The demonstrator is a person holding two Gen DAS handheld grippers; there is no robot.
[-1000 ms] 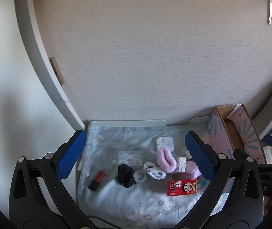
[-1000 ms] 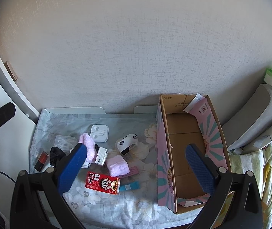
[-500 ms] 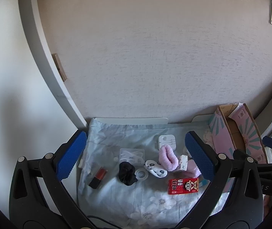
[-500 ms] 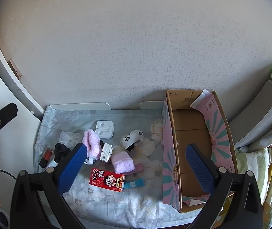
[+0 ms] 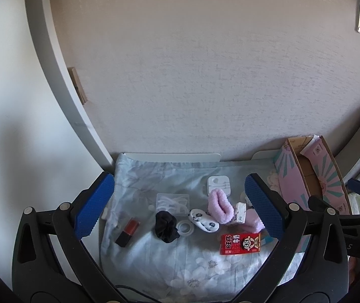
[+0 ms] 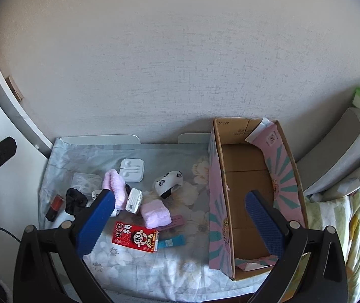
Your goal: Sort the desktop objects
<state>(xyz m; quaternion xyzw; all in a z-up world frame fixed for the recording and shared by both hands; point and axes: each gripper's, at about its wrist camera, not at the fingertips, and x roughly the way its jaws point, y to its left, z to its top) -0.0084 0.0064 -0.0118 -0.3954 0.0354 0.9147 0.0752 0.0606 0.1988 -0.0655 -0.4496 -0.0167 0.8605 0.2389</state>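
Floral cloth [image 6: 154,265] covers the desk by a textured wall [image 6: 180,63]; both tools [image 5: 180,208] [image 6: 180,222] gape wide, empty.

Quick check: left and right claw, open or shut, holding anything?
Left claw: open, holding nothing, above the cloth-covered table.
Right claw: open, holding nothing, above the table beside the cardboard box.

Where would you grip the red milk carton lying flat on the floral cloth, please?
Across the two long edges of the red milk carton, from above: it lies flat, its narrow width fits between open fingers, and the teal strip crowds its right end.
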